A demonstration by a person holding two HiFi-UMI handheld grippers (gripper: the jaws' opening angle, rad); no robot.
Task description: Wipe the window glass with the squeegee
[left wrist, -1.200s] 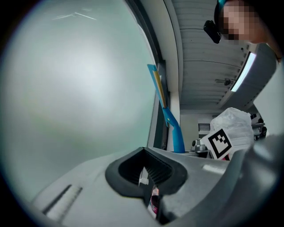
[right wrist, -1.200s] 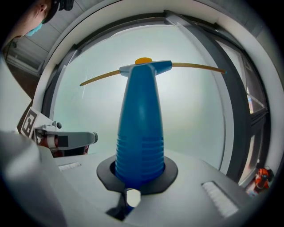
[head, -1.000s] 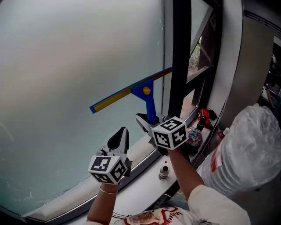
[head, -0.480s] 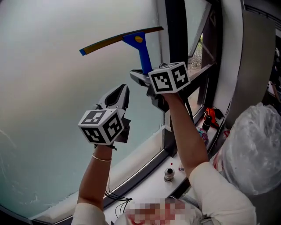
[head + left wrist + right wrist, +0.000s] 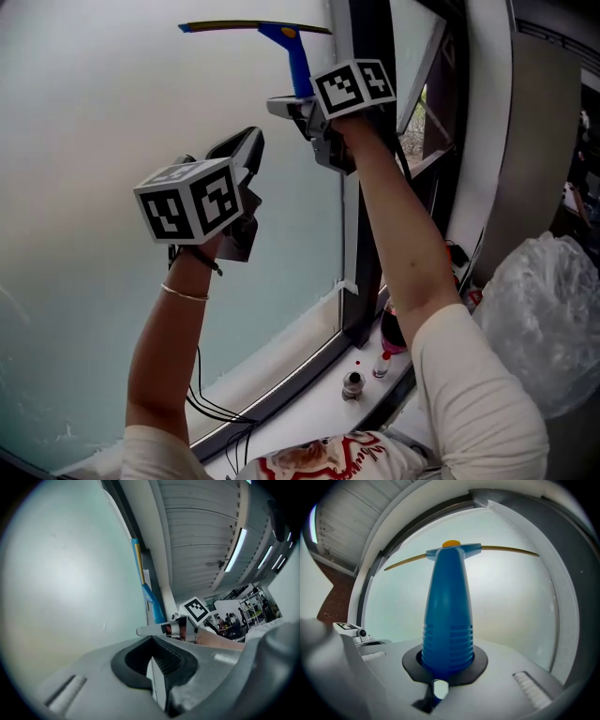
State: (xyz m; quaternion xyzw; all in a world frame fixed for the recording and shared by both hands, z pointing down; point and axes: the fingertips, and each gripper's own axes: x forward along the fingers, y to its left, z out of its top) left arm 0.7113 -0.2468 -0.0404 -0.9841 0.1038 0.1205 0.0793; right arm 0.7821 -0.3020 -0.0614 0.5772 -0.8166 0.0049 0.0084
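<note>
While your right claw (image 5: 302, 101) pinches the blue handle of the squeegee (image 5: 296, 56), whose blade sits level and high on the window glass (image 5: 112, 122) beside the dark frame (image 5: 370, 187), your best move looks like pressing the rubber edge evenly and drawing it straight down in one stroke. Your left claw (image 5: 246, 148) hangs pressed together on nothing, near the pane, so steer it clear of the stroke's path. Below, the sill (image 5: 317, 405) carries small bottles (image 5: 353, 383) and a white plastic bag (image 5: 544, 309) sits at your right, so stop short of them.
</note>
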